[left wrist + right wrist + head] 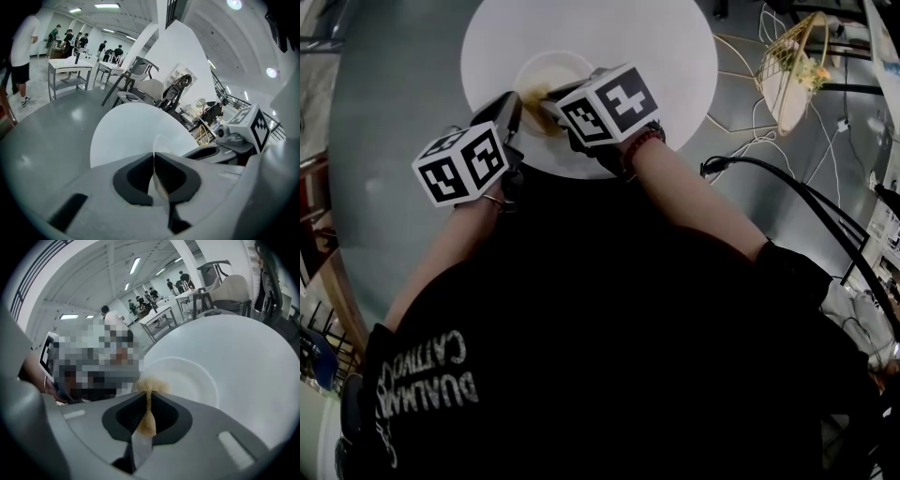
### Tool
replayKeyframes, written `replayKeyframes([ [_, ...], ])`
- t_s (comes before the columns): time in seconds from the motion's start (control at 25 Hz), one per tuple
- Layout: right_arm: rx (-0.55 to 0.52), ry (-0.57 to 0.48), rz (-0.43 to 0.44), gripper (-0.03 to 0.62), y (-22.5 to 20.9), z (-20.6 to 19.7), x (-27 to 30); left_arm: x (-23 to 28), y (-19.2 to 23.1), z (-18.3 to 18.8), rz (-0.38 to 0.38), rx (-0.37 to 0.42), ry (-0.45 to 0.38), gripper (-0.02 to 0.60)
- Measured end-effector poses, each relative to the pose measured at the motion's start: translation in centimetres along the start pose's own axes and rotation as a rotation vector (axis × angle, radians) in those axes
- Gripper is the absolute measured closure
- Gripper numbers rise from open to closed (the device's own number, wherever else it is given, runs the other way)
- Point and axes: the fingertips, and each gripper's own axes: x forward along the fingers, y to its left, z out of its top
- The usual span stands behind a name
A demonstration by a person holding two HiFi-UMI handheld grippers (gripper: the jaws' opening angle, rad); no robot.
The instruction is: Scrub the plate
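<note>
Plate [567, 73]: small and white, it lies on a large white disc [675, 56] at the far middle of the round grey table [384, 141], with a brownish smear near its left rim.

At the left, the left claw [153, 157] is closed down on the plate's near-left rim, a thin white edge pinched between the pads, so it pins the plate in place. Just right of it, the right claw [148, 397] is clamped on a tan sponge [149, 386]. The sponge's frayed tip sticks out past the jaws and hangs over the near-left part of the plate. Whether it presses on the surface I cannot tell.

I judge the scrubbing step to be in hand, one claw steadying and the other bringing the sponge to the soiled patch. The next move would call for pressing the sponge flat on the smear and working it across, while the left grip stays firm. A thin rim could slip or tip under sideways force.

At the far right lie a wire basket [792, 70] and loose cables [750, 141].

As for writing, the black shirt [609, 356] bears white letters that are upside down; one line may read "CATTIVO", and the rest is unsure. The marker cubes [609, 101] show only black-and-white patterns.
</note>
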Motion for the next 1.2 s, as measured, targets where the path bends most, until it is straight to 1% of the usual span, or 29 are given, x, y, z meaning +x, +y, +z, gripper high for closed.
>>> replayKeyframes([
  [0.16, 0.042, 0.014, -0.012, 0.554, -1.0, -0.5, -0.2, -0.1, 0.1, 0.0, 0.006, -0.007, 0.011, 0.571],
  [0.32, 0.091, 0.01, -0.042, 0.554, -2.5, -1.1, -0.7, -0.1, 0.1, -0.2, 0.013, -0.016, 0.006, 0.571],
  [0.6, 0.104, 0.014, -0.109, 0.554, -4.5, -2.3, -1.9, 0.0, 0.0, -0.4, 0.041, -0.035, -0.017, 0.571],
  [0.76, 0.122, -0.002, -0.123, 0.554, -5.5, -2.9, -2.6, 0.0, 0.4, -0.3, 0.058, -0.049, -0.03, 0.569],
  [0.92, 0.13, -0.008, -0.144, 0.554, -6.1, -3.5, -3.3, -0.1, 0.3, -0.2, 0.071, -0.037, -0.042, 0.569],
  [1.08, 0.158, -0.022, -0.172, 0.554, -7.5, -3.9, -4.3, 0.0, 0.2, -0.3, 0.095, 0.002, -0.037, 0.568],
  [1.2, 0.189, -0.033, -0.213, 0.557, -8.7, -3.9, -5.2, 0.0, 0.3, -0.5, 0.101, -0.011, -0.032, 0.566],
])
